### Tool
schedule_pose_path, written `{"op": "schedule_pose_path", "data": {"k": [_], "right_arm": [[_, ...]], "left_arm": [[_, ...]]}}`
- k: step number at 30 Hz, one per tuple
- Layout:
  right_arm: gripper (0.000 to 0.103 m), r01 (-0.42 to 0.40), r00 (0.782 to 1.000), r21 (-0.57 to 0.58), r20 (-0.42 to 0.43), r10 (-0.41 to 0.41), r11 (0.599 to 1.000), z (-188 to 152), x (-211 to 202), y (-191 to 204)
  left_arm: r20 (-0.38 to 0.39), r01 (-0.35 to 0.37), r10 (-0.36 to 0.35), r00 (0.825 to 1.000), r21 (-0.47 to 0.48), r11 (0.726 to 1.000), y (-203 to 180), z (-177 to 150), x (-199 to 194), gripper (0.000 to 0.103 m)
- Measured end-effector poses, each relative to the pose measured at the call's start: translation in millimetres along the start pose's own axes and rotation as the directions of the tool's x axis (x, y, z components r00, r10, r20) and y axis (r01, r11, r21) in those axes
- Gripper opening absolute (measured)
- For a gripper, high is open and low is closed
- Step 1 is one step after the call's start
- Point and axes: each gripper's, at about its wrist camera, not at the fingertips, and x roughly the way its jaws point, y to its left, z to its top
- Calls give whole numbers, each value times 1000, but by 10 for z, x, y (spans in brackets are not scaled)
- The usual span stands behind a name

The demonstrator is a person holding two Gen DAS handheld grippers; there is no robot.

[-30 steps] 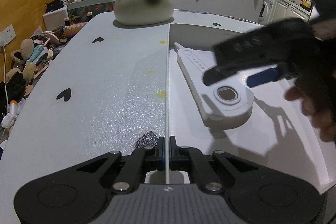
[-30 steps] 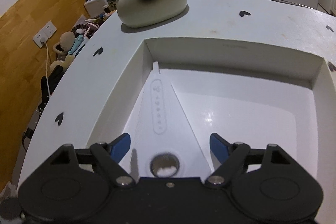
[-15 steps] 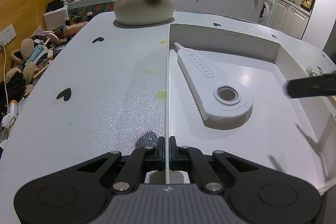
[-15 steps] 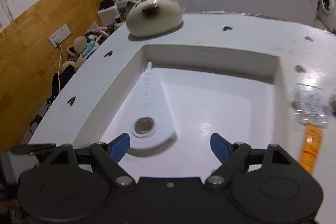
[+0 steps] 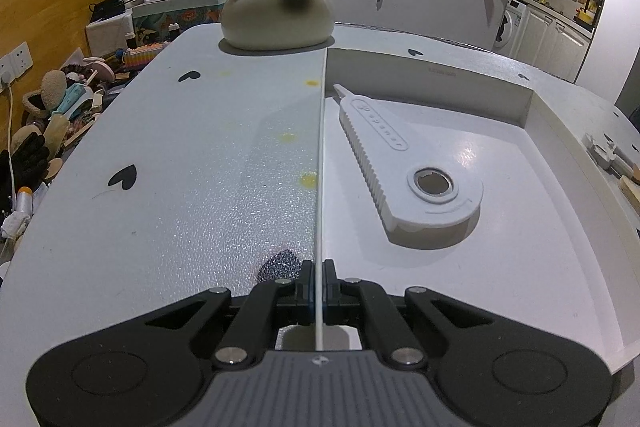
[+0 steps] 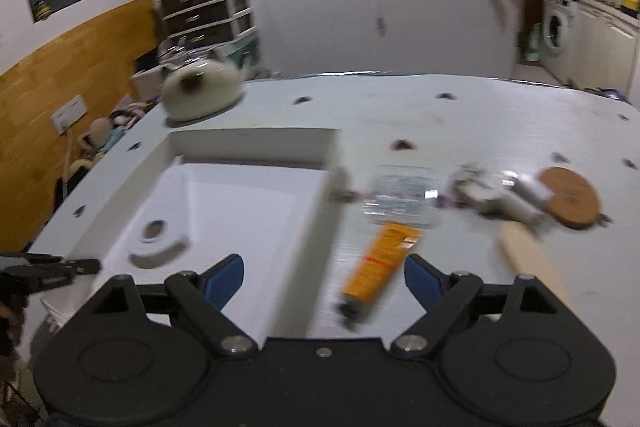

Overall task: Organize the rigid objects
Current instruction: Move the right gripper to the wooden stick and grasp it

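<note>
My left gripper is shut on the thin left wall of the white tray. A white plastic opener with a toothed edge and a metal ring lies inside the tray; it also shows in the right wrist view. My right gripper is open and empty above the tray's right wall. An orange tube lies just right of the tray, ahead of the right fingers. A clear plastic piece, a wooden handle and a cork coaster lie further right.
A cream cat-shaped ceramic pot stands on the table behind the tray. The table's left edge drops to floor clutter. The left gripper shows at the left edge of the right wrist view. The right wrist view is motion-blurred.
My right gripper has pulled back out of the tray and swung right, open and empty, leaving the opener in the tray. The left gripper has held still on the tray wall.
</note>
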Motion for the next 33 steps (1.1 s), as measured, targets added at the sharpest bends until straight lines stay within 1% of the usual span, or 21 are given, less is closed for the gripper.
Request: {"op": "schedule_pose_path", "data": {"k": [3, 7, 11, 15, 20, 25, 27, 29, 31, 33], "right_arm": [[89, 53, 998, 17, 17, -53, 998, -82, -82, -268], [90, 138, 990, 33, 29, -139, 990, -205, -137, -643], [90, 191, 981, 72, 12, -192, 979, -276, -101, -997], [88, 182, 983, 103, 9, -184, 978, -316, 7, -1240], [81, 160, 987, 72, -3, -160, 985, -294, 228, -1407], [73, 132, 991, 50, -40, -130, 990, -239, 452, -1454], [67, 118, 992, 43, -60, -115, 992, -228, 539, -1452], [64, 111, 991, 25, -75, -108, 994, -226, 617, -1427], [62, 116, 991, -5, -66, -116, 993, -225, 646, -1383], [58, 123, 990, -8, -60, -124, 992, -226, 657, -1359]], "left_arm": [[0, -1, 1, 1000, -1, 1000, -2, 0, -4, 2], [1, -2, 2, 1000, -6, 1000, 3, 1, -6, 2], [5, -2, 2, 1000, -13, 1000, 9, -11, -7, 2], [7, -5, 5, 1000, -15, 1000, 6, -13, -4, 2], [6, -5, 5, 1000, -15, 1000, -3, -9, -2, 2], [6, -6, 6, 1000, -18, 1000, -3, -8, -3, 2], [6, -7, 7, 1000, -19, 1000, -5, -6, -2, 2], [7, -8, 8, 1000, -20, 1000, -3, -11, -5, 2], [8, -11, 11, 1000, -22, 1000, -5, -14, -7, 2], [9, -13, 13, 1000, -24, 1000, -7, -18, -6, 2]]}}
